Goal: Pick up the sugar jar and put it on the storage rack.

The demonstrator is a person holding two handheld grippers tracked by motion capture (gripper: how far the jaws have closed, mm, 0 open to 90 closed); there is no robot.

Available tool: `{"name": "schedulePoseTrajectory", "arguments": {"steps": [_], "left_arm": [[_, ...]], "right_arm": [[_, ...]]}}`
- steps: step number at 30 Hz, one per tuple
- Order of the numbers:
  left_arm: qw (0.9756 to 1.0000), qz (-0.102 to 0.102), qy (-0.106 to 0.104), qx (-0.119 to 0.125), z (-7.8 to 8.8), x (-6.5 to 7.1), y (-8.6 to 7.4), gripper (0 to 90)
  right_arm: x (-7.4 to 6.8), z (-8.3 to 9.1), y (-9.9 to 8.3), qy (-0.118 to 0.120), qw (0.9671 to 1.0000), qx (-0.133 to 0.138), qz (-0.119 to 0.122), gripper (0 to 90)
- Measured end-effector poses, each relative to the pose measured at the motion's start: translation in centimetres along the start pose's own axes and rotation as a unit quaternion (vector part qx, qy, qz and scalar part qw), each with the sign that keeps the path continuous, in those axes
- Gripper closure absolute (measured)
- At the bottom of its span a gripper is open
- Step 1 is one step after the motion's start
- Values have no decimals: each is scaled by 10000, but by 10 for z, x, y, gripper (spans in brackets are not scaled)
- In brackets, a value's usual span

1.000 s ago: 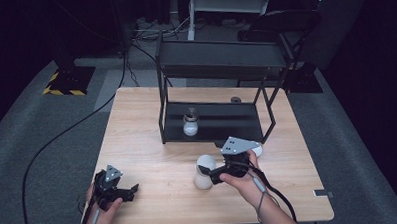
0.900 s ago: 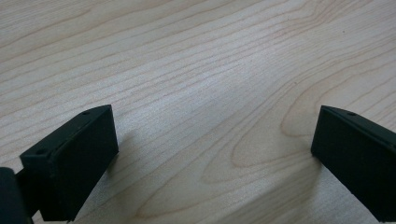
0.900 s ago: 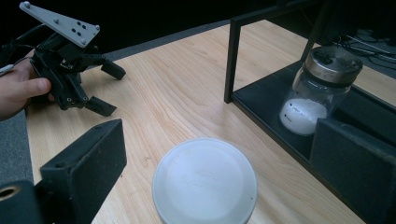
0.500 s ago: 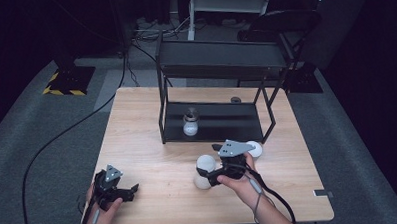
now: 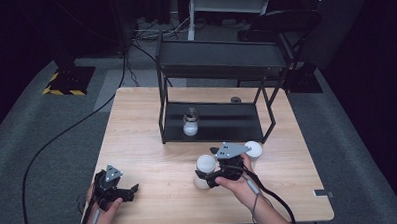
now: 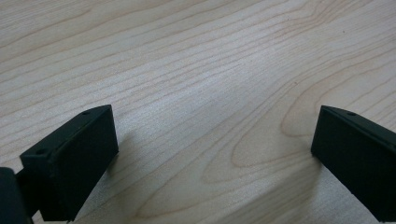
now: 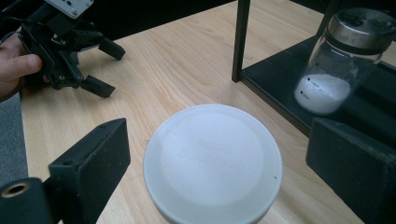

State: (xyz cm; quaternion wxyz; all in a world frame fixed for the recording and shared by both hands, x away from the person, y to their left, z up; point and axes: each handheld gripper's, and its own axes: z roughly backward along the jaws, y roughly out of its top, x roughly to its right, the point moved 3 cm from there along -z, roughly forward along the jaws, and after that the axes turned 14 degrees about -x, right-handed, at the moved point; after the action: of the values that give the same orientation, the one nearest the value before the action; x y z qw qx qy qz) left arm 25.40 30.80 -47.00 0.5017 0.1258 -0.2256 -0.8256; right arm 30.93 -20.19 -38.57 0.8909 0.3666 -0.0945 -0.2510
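A white round-lidded container point(image 7: 212, 161) stands on the wooden table point(image 5: 153, 153) in front of the rack. My right gripper point(image 7: 219, 140) straddles it, one jaw on each side with a small gap to the lid; the jaws have just been closing and remain open. From above, that container point(image 5: 205, 165) shows just left of the right gripper point(image 5: 213, 177). My left gripper point(image 5: 131, 190) rests low at the table's near left, open, with bare wood between its jaws point(image 6: 215, 135); it also shows in the right gripper view point(image 7: 100, 70).
A black two-tier metal rack point(image 5: 220, 66) stands mid-table. On its lower shelf is a glass jar of white powder with a metal cap point(image 5: 190, 123) point(image 7: 336, 70). A second white container point(image 5: 253, 149) sits by the rack's front right leg.
My right gripper has shifted slightly left over the white container, uncovering the second white container at its right. The left gripper has stayed put.
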Motion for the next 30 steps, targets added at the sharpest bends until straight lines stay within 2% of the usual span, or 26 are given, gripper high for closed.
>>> {"name": "schedulePoseTrajectory", "arguments": {"steps": [11, 19, 23, 26, 30], "left_arm": [[10000, -1, 1, -1, 0, 0, 0, 6], [10000, -1, 1, 3, 0, 0, 0, 6], [10000, -3, 1, 2, 0, 0, 0, 6], [10000, 2, -1, -3, 0, 0, 0, 6], [10000, 0, -1, -2, 0, 0, 0, 6]], "right_arm": [[2, -7, 0, 50, 9997, -217, 36, 112], [3, -14, 6, 78, 9986, -519, 86, 206], [4, -15, 8, 111, 9981, -584, 135, 247], [4, -15, 8, 125, 9981, -577, 175, 331], [3, -14, 9, 108, 9979, -593, 237, 336]]}}
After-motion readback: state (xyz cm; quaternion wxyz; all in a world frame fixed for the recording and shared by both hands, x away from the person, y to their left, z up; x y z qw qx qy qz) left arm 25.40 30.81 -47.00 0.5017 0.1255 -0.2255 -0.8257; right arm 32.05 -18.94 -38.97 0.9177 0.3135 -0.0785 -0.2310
